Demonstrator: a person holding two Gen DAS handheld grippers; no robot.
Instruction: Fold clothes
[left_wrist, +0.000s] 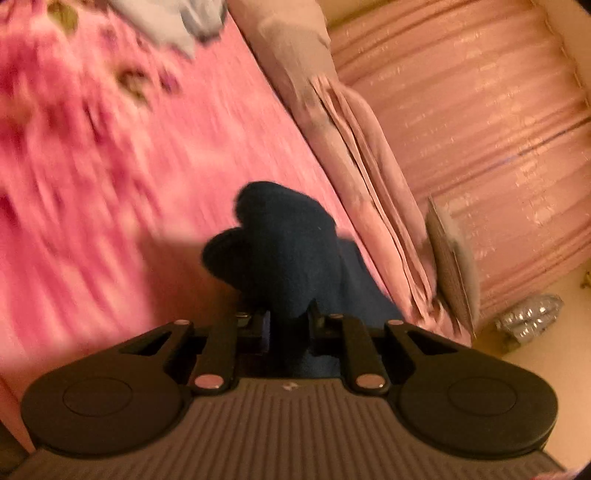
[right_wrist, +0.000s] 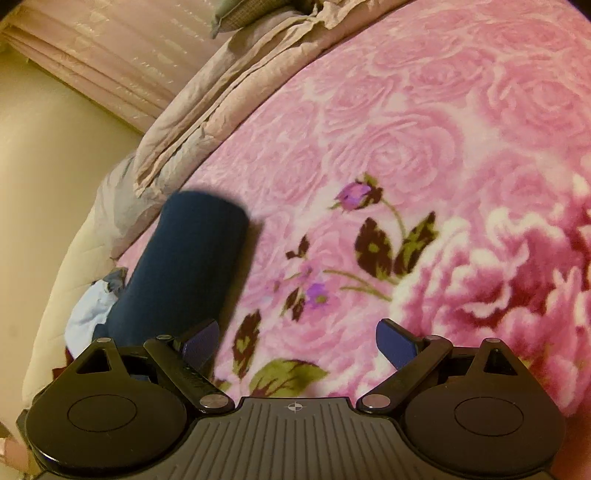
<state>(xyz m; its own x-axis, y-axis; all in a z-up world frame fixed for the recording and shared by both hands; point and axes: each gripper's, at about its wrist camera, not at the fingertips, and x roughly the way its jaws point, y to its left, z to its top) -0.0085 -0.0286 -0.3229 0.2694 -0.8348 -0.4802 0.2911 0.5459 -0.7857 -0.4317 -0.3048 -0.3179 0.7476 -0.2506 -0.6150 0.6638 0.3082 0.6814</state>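
Over the pink floral blanket (right_wrist: 406, 147), left gripper (left_wrist: 288, 314) clamps navy garment (left_wrist: 280, 236) at 12 o'clock (right gripper (right_wrist: 297, 341) spread, empty); one-sided hold risks bunching.

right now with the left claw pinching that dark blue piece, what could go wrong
1. The left claw grips only a bunched bit of the dark blue garment, so it may slip free when lifted.
2. The right claw is open and holds nothing, so the cloth hangs unsupported and could fold crooked.
3. The garment sits near the edge of the pink floral blanket and might slide off.
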